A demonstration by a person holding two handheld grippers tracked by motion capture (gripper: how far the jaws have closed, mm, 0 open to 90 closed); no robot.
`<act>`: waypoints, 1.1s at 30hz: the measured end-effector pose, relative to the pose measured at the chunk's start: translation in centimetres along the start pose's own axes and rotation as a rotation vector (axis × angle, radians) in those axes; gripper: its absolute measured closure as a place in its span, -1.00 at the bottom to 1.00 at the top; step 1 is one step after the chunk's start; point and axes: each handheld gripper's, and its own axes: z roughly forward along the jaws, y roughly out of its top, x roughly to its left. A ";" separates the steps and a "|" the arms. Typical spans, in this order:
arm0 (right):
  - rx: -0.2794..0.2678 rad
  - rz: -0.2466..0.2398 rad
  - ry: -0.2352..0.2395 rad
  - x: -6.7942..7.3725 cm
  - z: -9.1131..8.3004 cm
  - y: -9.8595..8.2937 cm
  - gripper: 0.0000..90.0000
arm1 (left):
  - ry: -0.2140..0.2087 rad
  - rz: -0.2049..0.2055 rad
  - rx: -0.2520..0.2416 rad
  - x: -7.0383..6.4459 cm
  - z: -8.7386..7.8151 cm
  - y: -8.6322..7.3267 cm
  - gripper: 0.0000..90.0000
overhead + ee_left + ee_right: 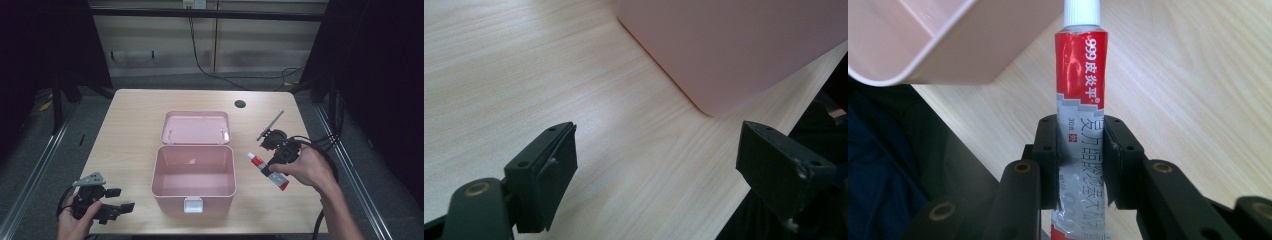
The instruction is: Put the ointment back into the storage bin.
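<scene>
**Q:** Jaws first: how do they stand?

**A:** Jaws of the right gripper (1080, 165) are clamped on a red and silver tube (1080, 105), pressing it from both sides near its middle. Its white cap points away from the hand, towards the pink box (923, 35). Jaws of the left gripper (659, 170) stand wide apart with nothing between them, just bare pale wood beneath.

**Q:** Where is the tube in relation to the bench?

**A:** From the high view, the tube (268, 171) is held in the right gripper (272, 167) above the bench (130, 125), just to the right of the box, near its right wall. The cap end points up and left, towards the box; the crimped end points down and right. The right hand (307, 169) grips the tool from behind.

**Q:** And the box?

**A:** The pink box (194, 177) sits in the middle of the bench, open and empty, with its lid (196, 127) lying back flat behind it. A pale latch is on its front wall.

**Q:** Where is the other gripper?

**A:** The left gripper (117, 200) is at the bench's near left corner, held by the left hand (75, 220), well apart from the box, its jaws pointing right towards it.
</scene>
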 end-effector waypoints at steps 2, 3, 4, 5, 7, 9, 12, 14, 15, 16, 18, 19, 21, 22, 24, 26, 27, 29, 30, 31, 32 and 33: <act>0.006 -0.015 -0.002 0.1 -0.3 0.3 0.59 | -0.002 0.005 0.007 0.1 0.0 0.0 -0.63; 0.004 -0.019 -0.001 0.1 -0.3 0.5 0.58 | -0.001 0.004 0.006 0.0 0.0 0.0 -0.63; 0.001 -0.023 -0.010 0.2 -0.4 0.6 0.58 | -0.002 0.004 0.005 0.0 0.0 0.0 -0.63; -0.004 -0.028 -0.012 0.2 -0.5 0.8 0.59 | -0.001 0.005 0.004 0.0 0.0 0.0 -0.63; -0.006 -0.037 -0.006 0.5 -0.7 1.2 0.59 | 0.002 0.005 0.004 0.1 0.0 0.0 -0.63; -0.012 -0.051 -0.009 0.7 -1.1 1.4 0.58 | 0.000 0.004 0.004 0.1 0.0 0.0 -0.63; -0.023 -0.068 -0.016 1.1 -1.7 1.8 0.58 | -0.002 0.002 0.001 0.0 0.0 0.0 -0.63; -0.029 -0.086 -0.012 1.4 -2.1 2.1 0.59 | 0.000 0.005 0.004 0.1 0.0 0.0 -0.63; -0.035 -0.103 -0.016 1.8 -2.6 2.4 0.59 | -0.003 0.005 0.005 0.1 0.0 0.0 -0.63; -0.035 -0.103 -0.016 1.8 -2.6 2.4 0.59 | -0.001 0.004 0.004 0.0 0.0 0.0 -0.63; -0.032 -0.119 -0.016 2.1 -3.0 2.6 0.58 | -0.003 0.005 0.005 0.0 0.0 0.0 -0.63; -0.037 -0.126 -0.012 2.3 -3.2 2.7 0.59 | -0.001 0.005 0.004 0.0 0.0 0.0 -0.63; -0.042 -0.130 -0.010 2.4 -3.3 2.8 0.58 | -0.001 0.005 0.005 0.1 0.0 0.0 -0.63; -0.042 -0.135 -0.009 2.5 -3.4 3.0 0.59 | -0.001 0.002 0.002 0.0 0.1 0.0 -0.63; -0.043 -0.148 -0.001 2.8 -3.4 3.2 0.59 | -0.001 0.003 0.004 0.0 0.0 0.0 -0.63; -0.040 -0.161 -0.002 3.1 -3.3 3.6 0.59 | -0.001 0.001 0.001 0.0 0.0 0.0 -0.63; -0.041 -0.168 -0.003 3.3 -3.4 3.8 0.58 | -0.003 0.000 0.001 0.1 0.0 0.0 -0.63; -0.040 -0.186 0.007 3.8 -3.5 4.2 0.58 | -0.004 0.001 0.001 0.1 0.0 0.0 -0.63; -0.039 -0.198 0.009 4.1 -3.4 4.4 0.59 | -0.001 0.004 0.003 0.1 0.0 0.0 -0.63; -0.036 -0.209 0.010 4.3 -3.5 4.7 0.58 | -0.001 0.004 0.004 0.1 0.0 0.0 -0.63; -0.031 -0.222 0.014 4.6 -3.5 5.1 0.59 | -0.002 0.004 0.003 0.0 0.0 0.0 -0.63; -0.033 -0.227 0.015 4.8 -3.5 5.4 0.59 | -0.005 0.001 0.001 0.0 0.0 0.0 -0.63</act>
